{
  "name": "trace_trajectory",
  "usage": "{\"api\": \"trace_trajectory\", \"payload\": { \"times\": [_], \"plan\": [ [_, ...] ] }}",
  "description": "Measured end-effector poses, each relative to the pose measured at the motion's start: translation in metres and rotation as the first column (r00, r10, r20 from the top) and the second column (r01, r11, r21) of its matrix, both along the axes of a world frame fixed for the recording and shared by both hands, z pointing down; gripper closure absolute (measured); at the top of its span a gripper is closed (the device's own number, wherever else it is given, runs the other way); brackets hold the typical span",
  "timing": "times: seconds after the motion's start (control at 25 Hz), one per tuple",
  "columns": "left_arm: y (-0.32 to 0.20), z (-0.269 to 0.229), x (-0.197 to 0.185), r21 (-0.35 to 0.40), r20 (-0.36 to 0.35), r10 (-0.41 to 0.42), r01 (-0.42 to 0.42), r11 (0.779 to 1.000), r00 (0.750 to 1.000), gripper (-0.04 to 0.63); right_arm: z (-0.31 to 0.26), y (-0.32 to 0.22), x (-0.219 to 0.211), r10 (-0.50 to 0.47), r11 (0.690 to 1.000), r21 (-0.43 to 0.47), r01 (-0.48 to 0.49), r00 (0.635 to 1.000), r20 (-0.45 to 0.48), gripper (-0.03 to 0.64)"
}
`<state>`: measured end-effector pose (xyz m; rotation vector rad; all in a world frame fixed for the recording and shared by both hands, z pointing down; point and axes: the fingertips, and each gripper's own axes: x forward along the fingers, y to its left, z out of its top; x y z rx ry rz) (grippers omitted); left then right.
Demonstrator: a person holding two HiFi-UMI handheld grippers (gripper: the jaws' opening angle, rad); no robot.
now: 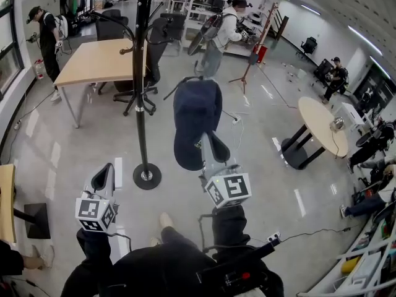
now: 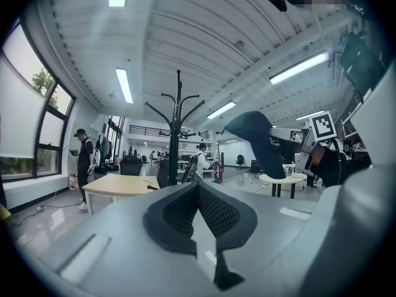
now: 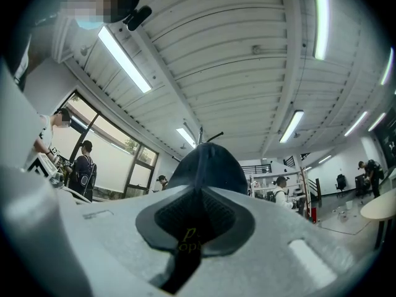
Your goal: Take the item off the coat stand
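A dark navy cap hangs in the air just right of the black coat stand, apart from the pole. My right gripper is shut on the cap's lower edge; in the right gripper view the cap bulges above the pads, with its fabric pinched between them. My left gripper is held low, left of the stand's round base, shut with nothing in it. In the left gripper view the stand rises ahead and the cap shows to its right.
A wooden table and a black office chair stand behind the coat stand. A round table is at the right. Several people stand at the back and along the right side. A cable trails over the floor.
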<state>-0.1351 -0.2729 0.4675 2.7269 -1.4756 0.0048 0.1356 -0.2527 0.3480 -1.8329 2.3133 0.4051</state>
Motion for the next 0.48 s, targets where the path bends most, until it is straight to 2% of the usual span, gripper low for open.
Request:
{"api": "trace_trajectory", "payload": {
  "times": [0.48],
  "plan": [
    [-0.005, -0.004, 0.012, 0.002, 0.013, 0.007, -0.007, 1.0, 1.0, 0.592, 0.023, 0.004, -0.005, -0.023, 0.999, -0.034, 0.023, 1.0, 0.013, 0.588]
  ]
}}
